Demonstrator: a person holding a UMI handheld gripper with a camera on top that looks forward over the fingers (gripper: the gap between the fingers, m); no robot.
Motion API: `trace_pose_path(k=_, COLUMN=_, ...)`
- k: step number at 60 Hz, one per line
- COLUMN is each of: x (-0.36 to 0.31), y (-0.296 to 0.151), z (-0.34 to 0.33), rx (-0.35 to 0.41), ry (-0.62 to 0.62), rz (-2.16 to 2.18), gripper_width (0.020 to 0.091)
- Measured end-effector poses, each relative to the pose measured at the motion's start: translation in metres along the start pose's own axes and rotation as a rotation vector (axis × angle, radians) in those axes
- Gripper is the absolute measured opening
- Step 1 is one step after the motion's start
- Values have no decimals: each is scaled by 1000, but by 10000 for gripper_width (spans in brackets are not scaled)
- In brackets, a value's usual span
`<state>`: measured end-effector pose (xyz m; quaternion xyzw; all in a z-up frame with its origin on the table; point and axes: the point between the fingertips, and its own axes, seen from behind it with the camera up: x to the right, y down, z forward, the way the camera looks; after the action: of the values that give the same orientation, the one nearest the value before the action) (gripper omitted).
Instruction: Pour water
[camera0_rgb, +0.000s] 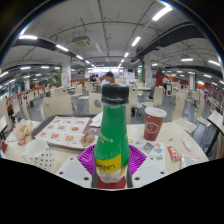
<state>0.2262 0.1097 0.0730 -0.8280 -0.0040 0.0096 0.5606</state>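
Standing upright with its black cap on, the green plastic bottle with a yellow label (113, 135) is clamped at its base between the pads of the hand-held gripper (112, 162); pouring has not begun, and the red paper cup (153, 123) waits just beyond on the tabletop (185, 135), likely the target

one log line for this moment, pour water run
gripper: shut on green bottle | cap on | red cup beyond, upright on table | pouring not started
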Motion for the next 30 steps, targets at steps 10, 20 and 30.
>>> trace_pose_path(k=10, x=2, y=15, z=21, rx=-6, ry=11, rz=-45, gripper_width=393)
trace_pose_path(k=20, x=-10, y=16, z=-1, rx=-31, ry=16, rz=-26, gripper_width=392)
trace_pose_path(k=30, x=-11, y=16, z=-4, rx=-57, ry=21, rz=-25, gripper_width=477)
